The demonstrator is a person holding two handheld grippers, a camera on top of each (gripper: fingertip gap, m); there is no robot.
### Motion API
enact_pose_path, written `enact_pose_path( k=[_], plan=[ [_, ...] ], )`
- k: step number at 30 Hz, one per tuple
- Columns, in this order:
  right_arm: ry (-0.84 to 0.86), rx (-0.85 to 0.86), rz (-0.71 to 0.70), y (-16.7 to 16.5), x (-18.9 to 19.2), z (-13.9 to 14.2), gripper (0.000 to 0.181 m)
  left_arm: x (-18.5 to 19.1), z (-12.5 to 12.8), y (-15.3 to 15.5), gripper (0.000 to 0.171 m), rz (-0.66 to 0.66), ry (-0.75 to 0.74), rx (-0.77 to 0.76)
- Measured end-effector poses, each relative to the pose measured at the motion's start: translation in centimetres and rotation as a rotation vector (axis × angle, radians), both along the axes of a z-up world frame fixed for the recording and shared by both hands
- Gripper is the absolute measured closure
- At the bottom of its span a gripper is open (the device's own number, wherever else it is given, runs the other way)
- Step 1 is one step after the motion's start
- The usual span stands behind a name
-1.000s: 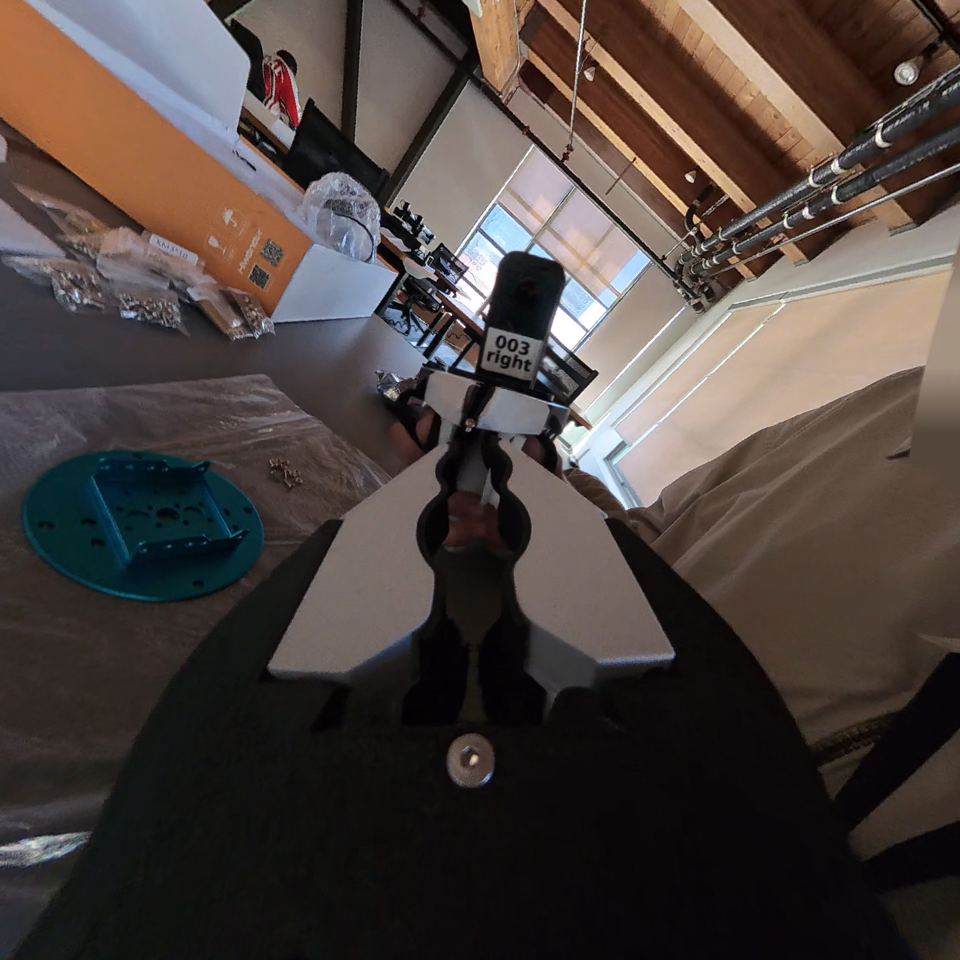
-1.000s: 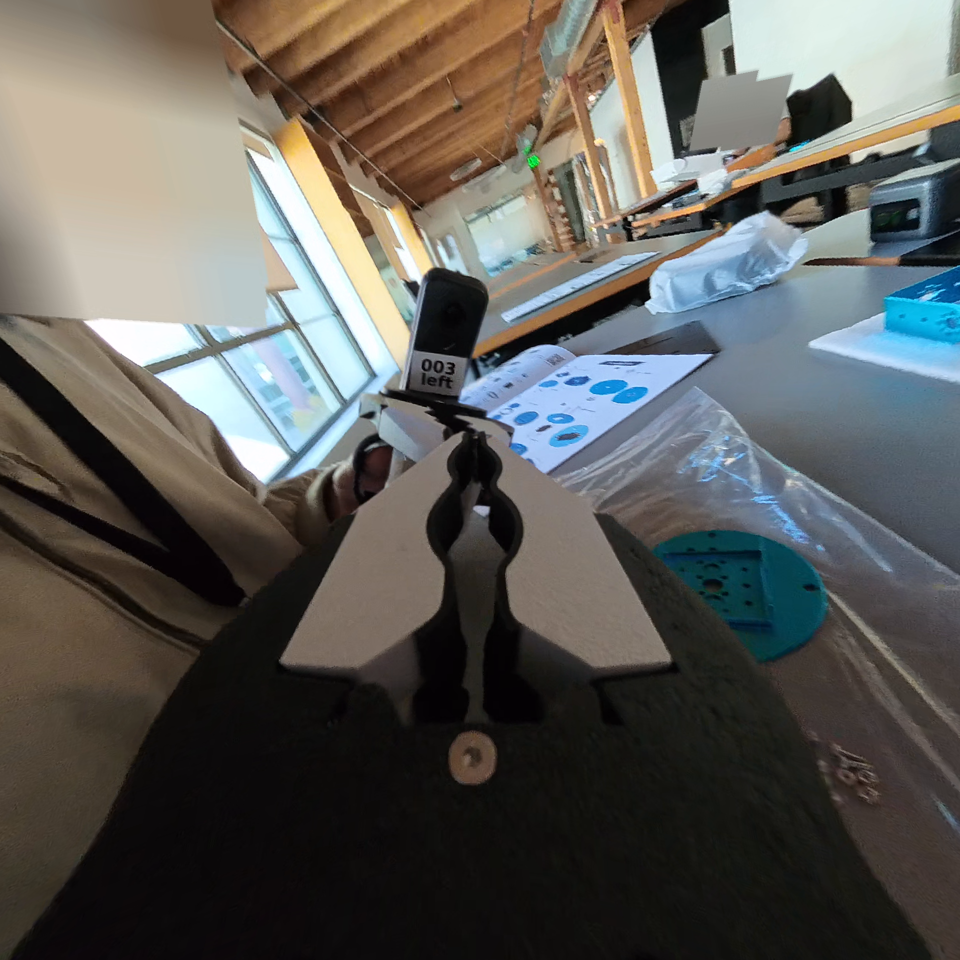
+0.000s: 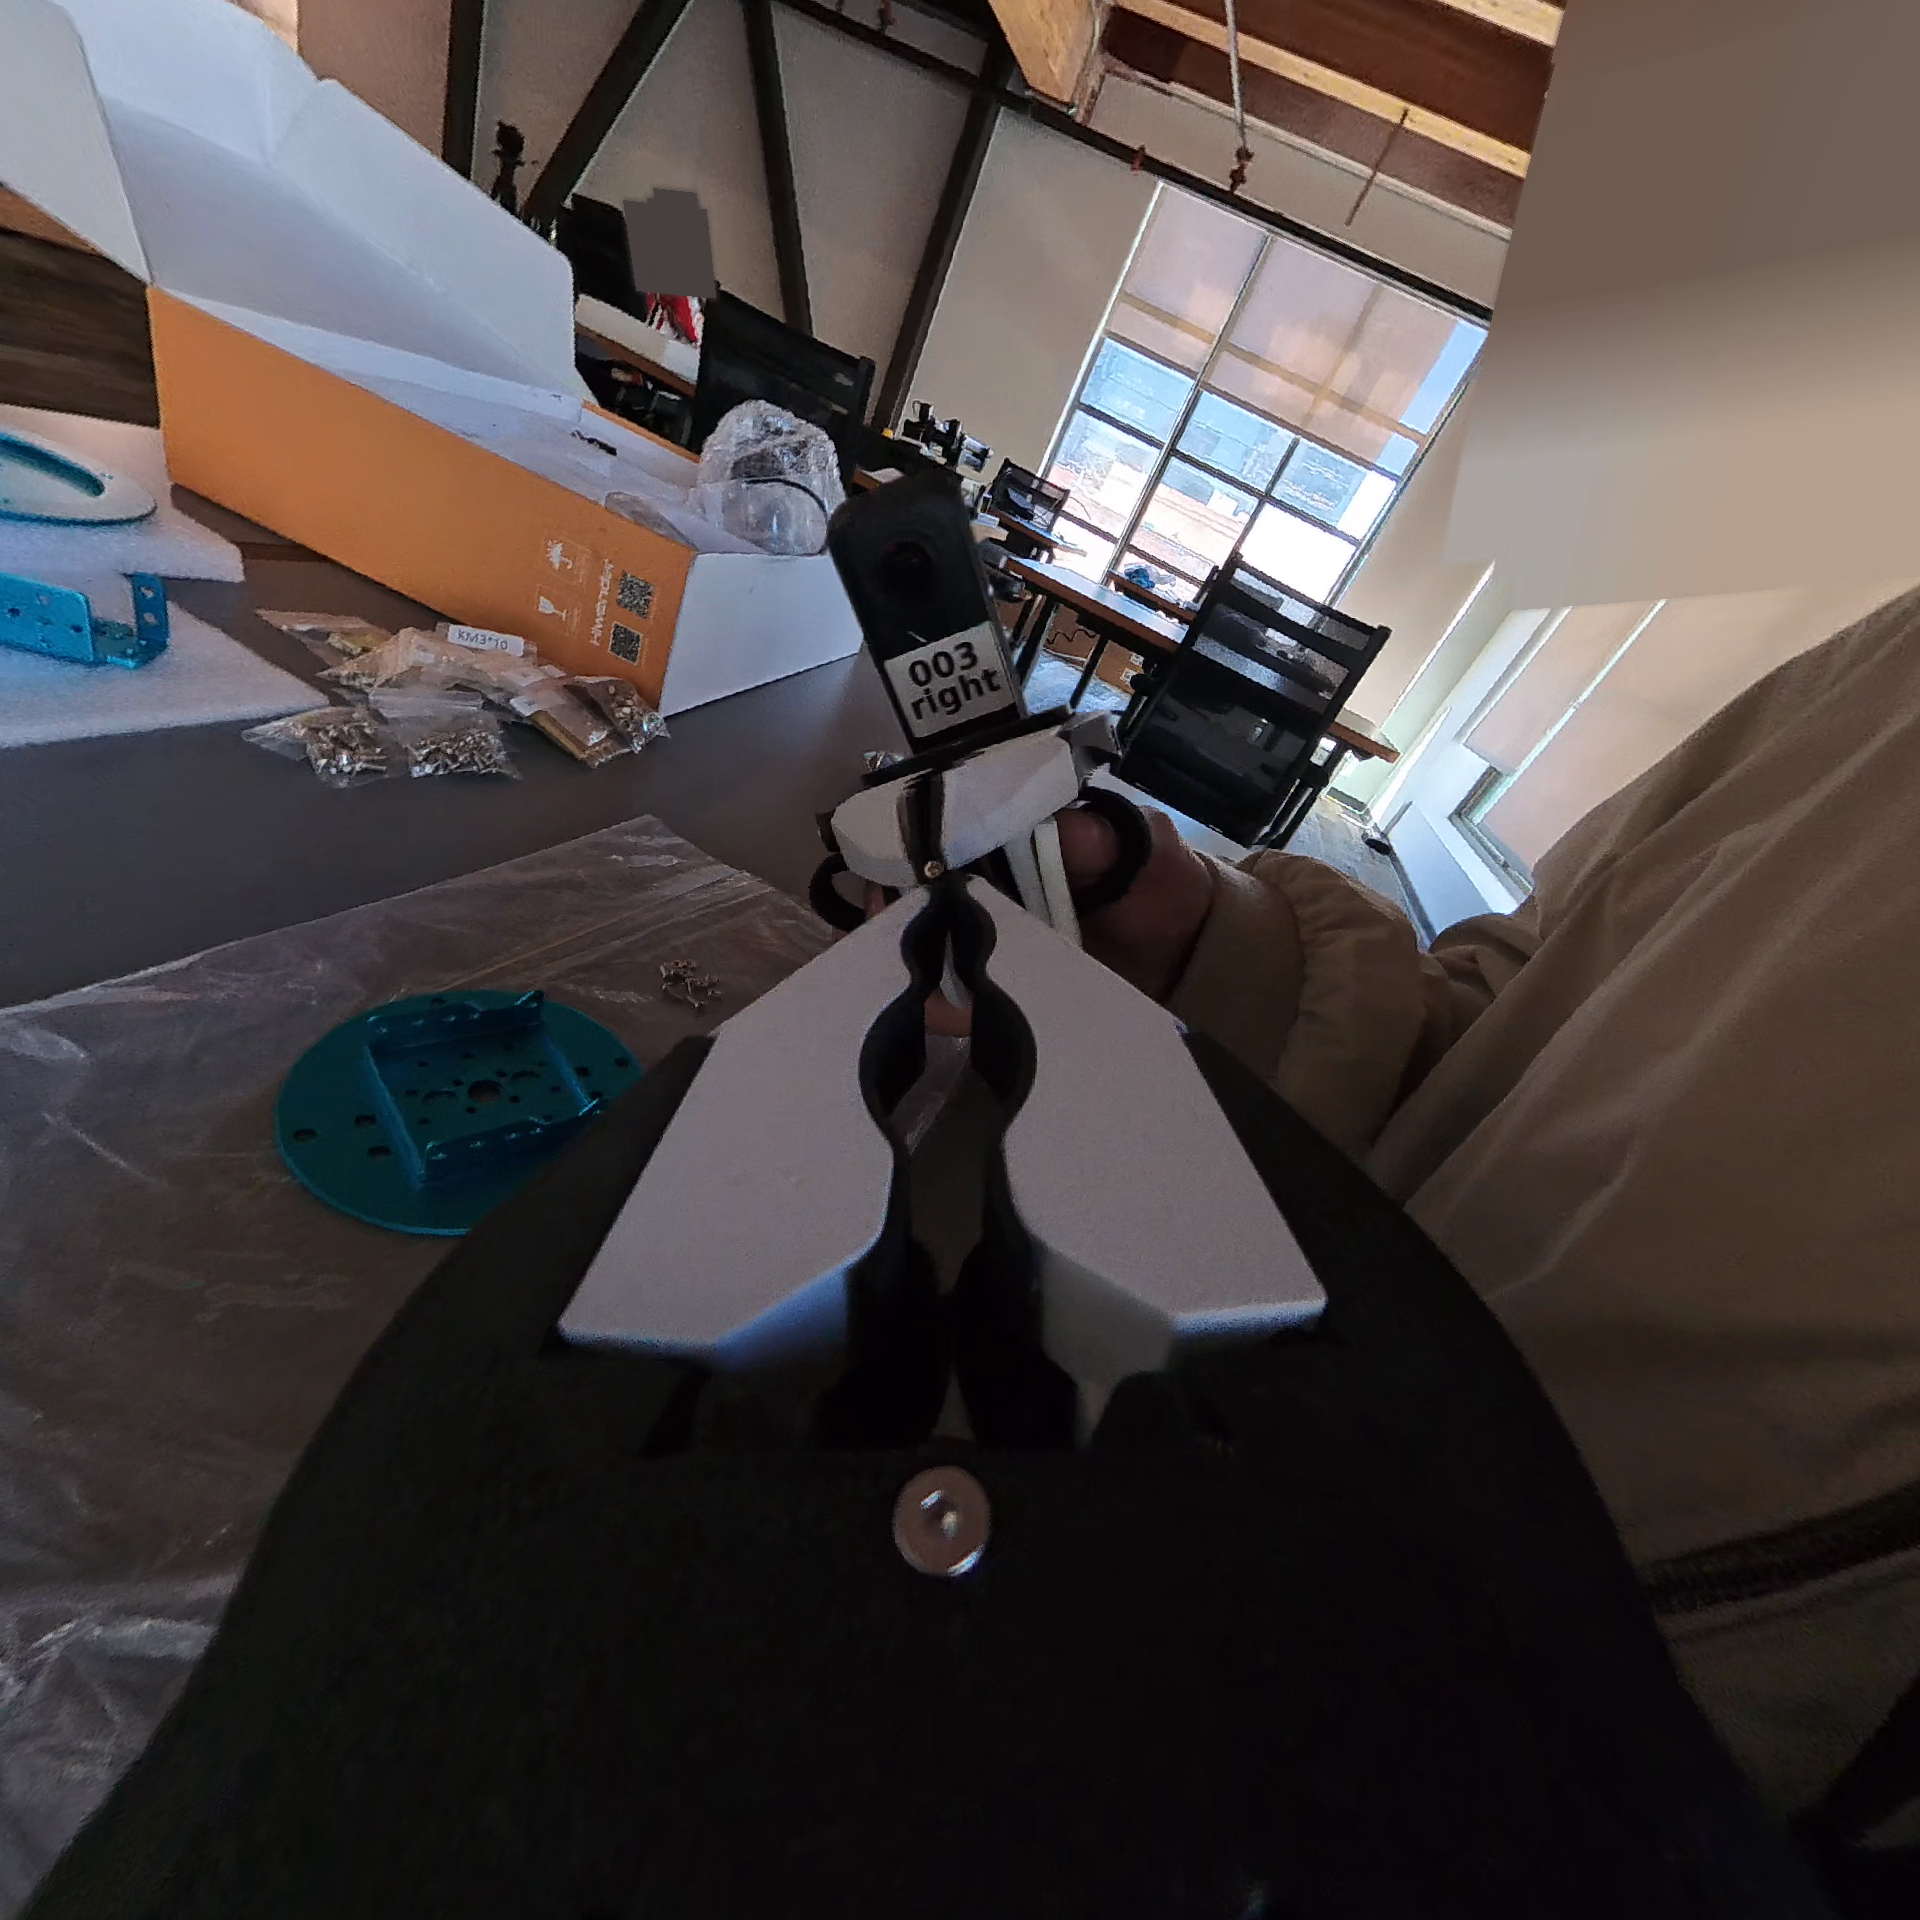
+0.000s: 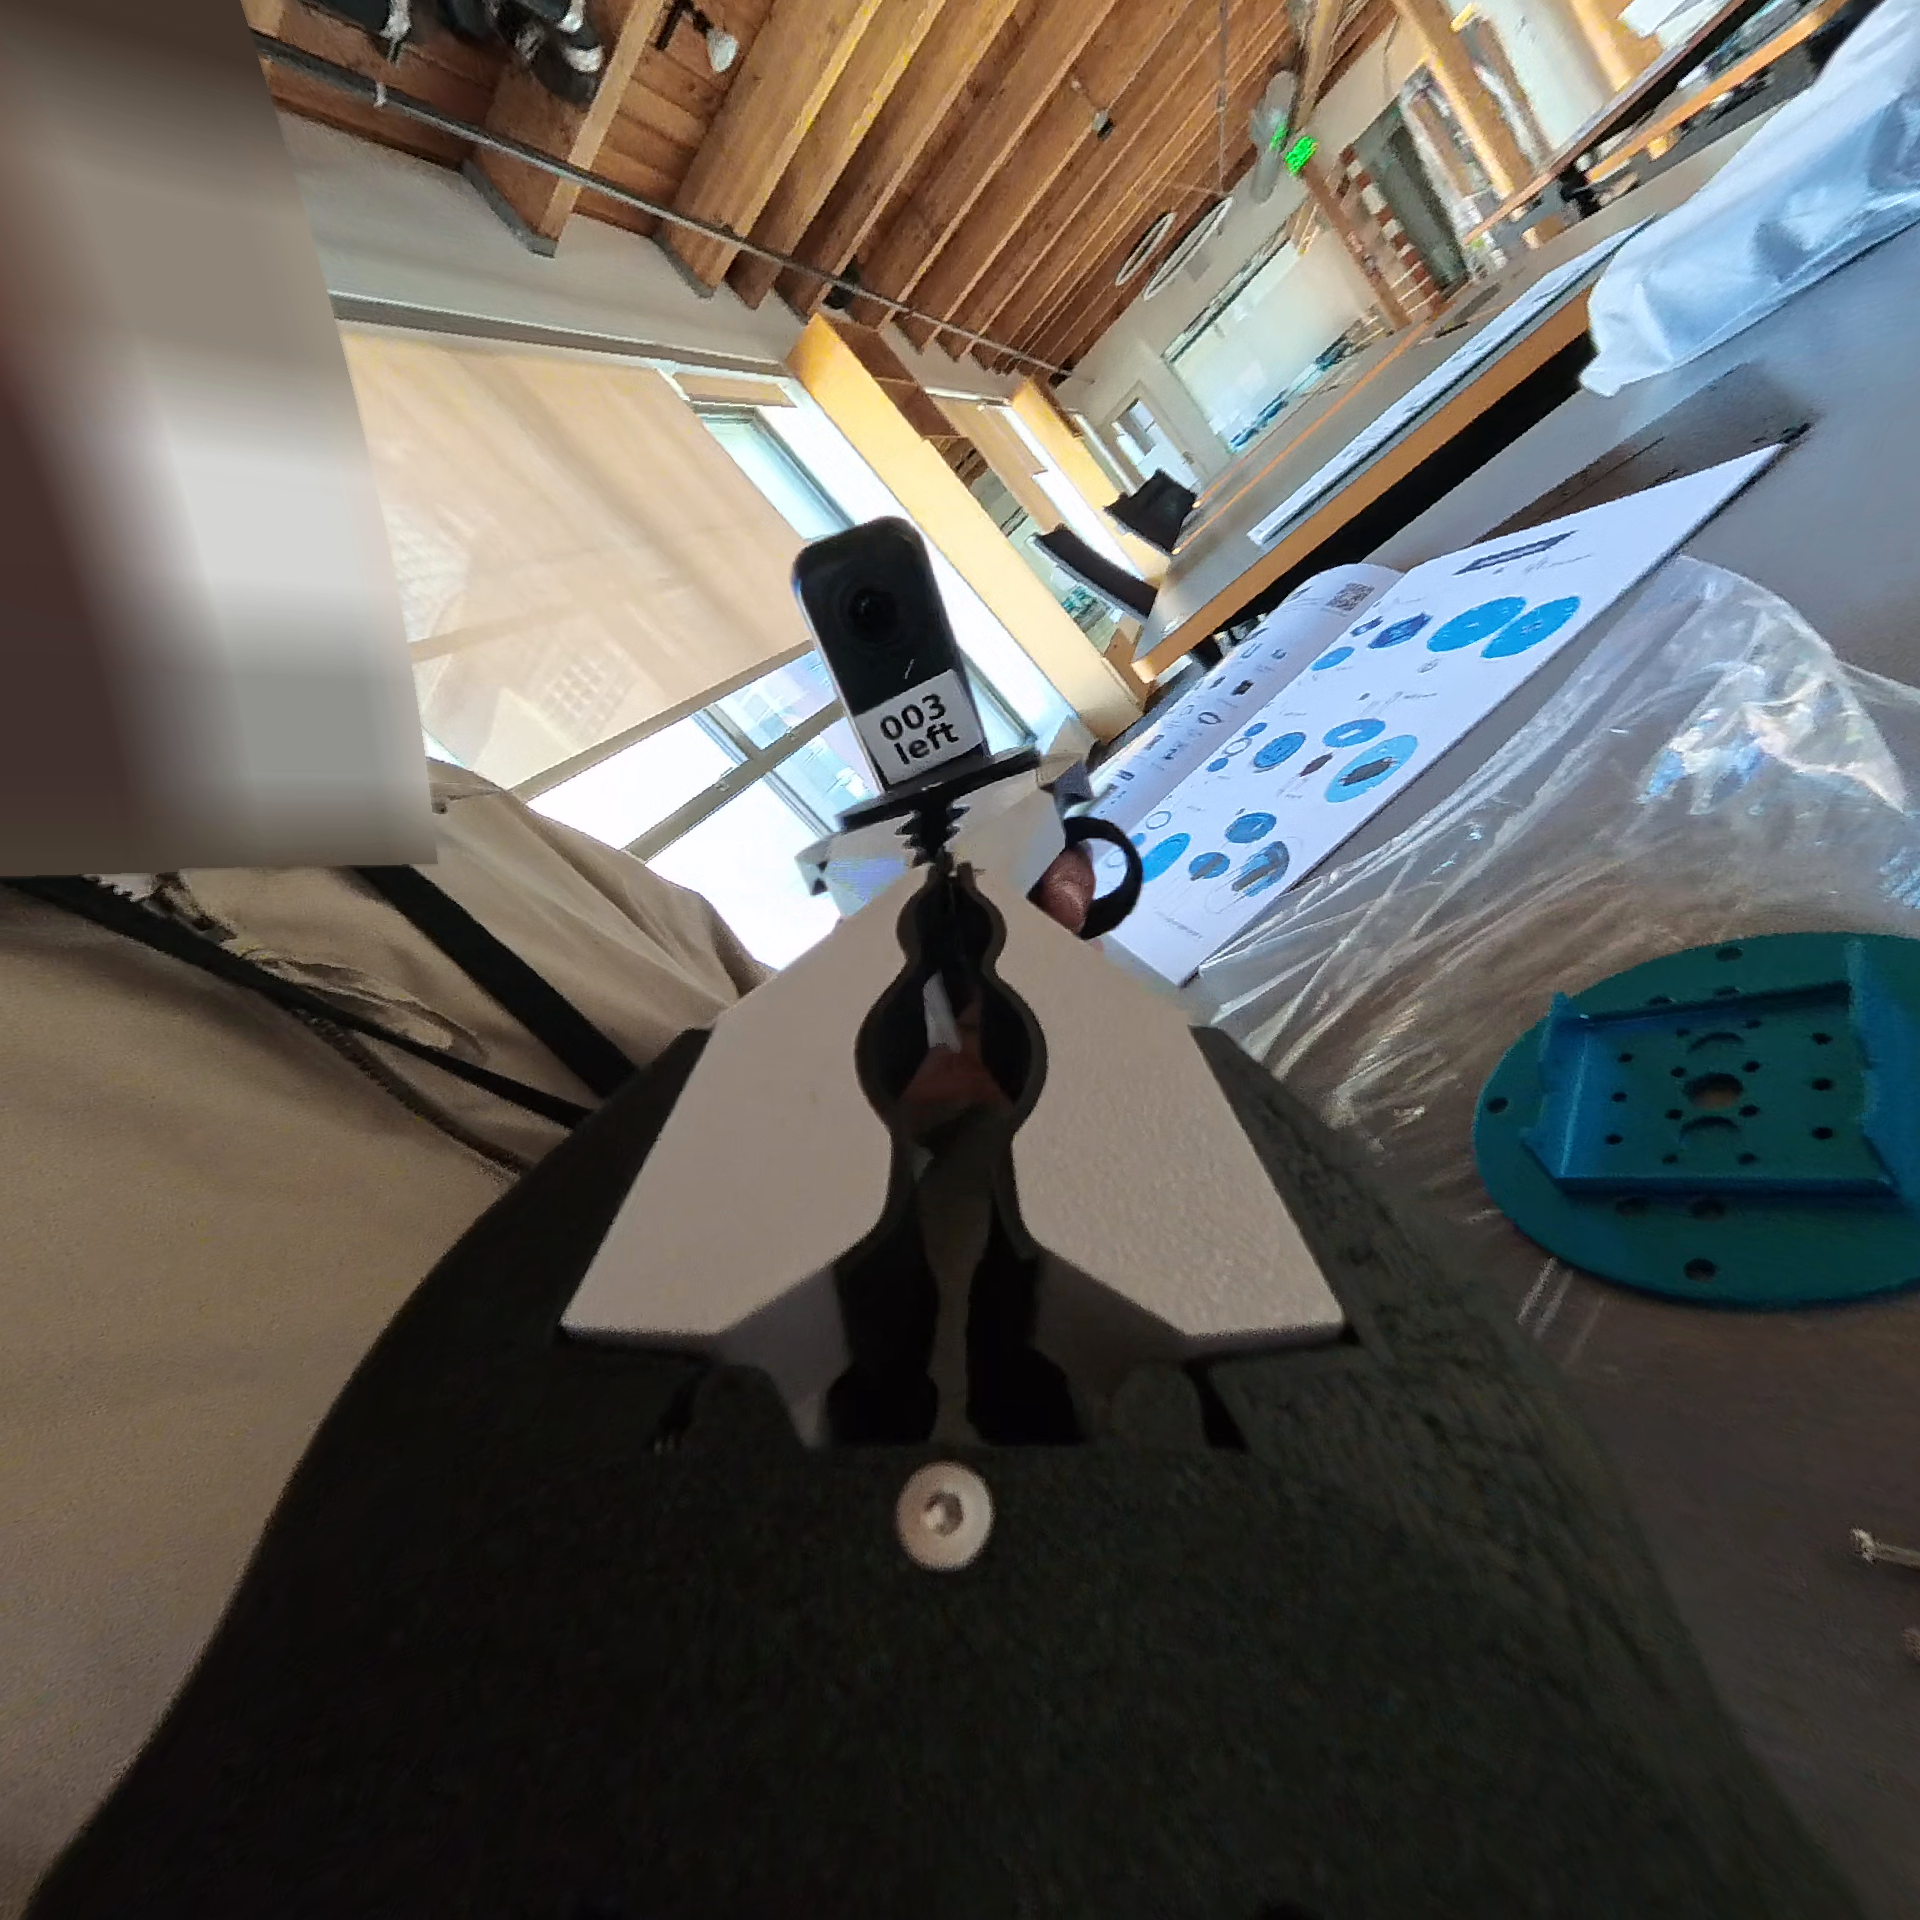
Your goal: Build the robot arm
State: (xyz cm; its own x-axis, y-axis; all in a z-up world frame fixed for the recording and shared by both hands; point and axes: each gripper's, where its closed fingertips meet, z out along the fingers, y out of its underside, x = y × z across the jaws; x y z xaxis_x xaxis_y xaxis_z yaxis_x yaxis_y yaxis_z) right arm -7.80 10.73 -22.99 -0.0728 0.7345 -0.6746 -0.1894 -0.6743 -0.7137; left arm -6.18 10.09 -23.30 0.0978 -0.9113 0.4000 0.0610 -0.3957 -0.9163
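Observation:
My left gripper (image 3: pixel 938 902) is shut and empty, held in the air above the table. My right gripper (image 4: pixel 951 888) is shut and empty too. They point at each other, tip to tip and nearly touching. The right gripper (image 3: pixel 961 805) faces the left wrist view with its black camera on top. The left gripper (image 4: pixel 920 821) faces the right wrist view likewise. A teal round plate with a blue square bracket on it (image 3: pixel 457 1101) lies on a clear plastic sheet (image 3: pixel 208 1299), below and beside the grippers. It also shows in the right wrist view (image 4: pixel 1704 1122).
A small pile of screws (image 3: pixel 689 979) lies by the plate. Bags of hardware (image 3: pixel 457 717), an open orange-and-white box (image 3: pixel 416 499) and a blue bracket on white foam (image 3: pixel 83 623) sit farther back. An open booklet (image 4: pixel 1403 727) lies beyond the sheet. A person's beige jacket (image 3: pixel 1662 1143) is close by. The grippers are tip to tip, or close to it.
Both grippers have tilted and rolled while staying tip to tip and shut. The teal plate now sits closer and larger in both views.

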Motion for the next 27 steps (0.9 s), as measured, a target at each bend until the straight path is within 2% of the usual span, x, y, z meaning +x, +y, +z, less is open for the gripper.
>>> enact_pose_path(
  k=[9,14,19,23,27],
  plan=[
    [-0.011,0.078,-0.011,-0.1,0.2,0.6,0.176,0.1,0.7,-0.4,0.171,0.01,-0.014,0.085],
    [-0.052,0.099,-0.09,1.1,1.6,0.3,0.176,-0.1,-1.2,0.5,0.171,0.055,0.107,0.098],
    [-0.404,0.201,-0.28,3.9,4.2,-3.8,0.174,-1.7,-5.4,2.9,0.171,0.16,0.366,0.064],
    [-0.627,0.311,-0.35,4.1,5.5,-5.6,0.172,-4.3,-5.8,4.0,0.171,0.234,0.433,0.058],
    [-0.907,0.375,-0.355,3.4,4.5,-7.7,0.166,-6.3,-6.3,4.3,0.158,0.277,0.513,0.09]
  ],
)
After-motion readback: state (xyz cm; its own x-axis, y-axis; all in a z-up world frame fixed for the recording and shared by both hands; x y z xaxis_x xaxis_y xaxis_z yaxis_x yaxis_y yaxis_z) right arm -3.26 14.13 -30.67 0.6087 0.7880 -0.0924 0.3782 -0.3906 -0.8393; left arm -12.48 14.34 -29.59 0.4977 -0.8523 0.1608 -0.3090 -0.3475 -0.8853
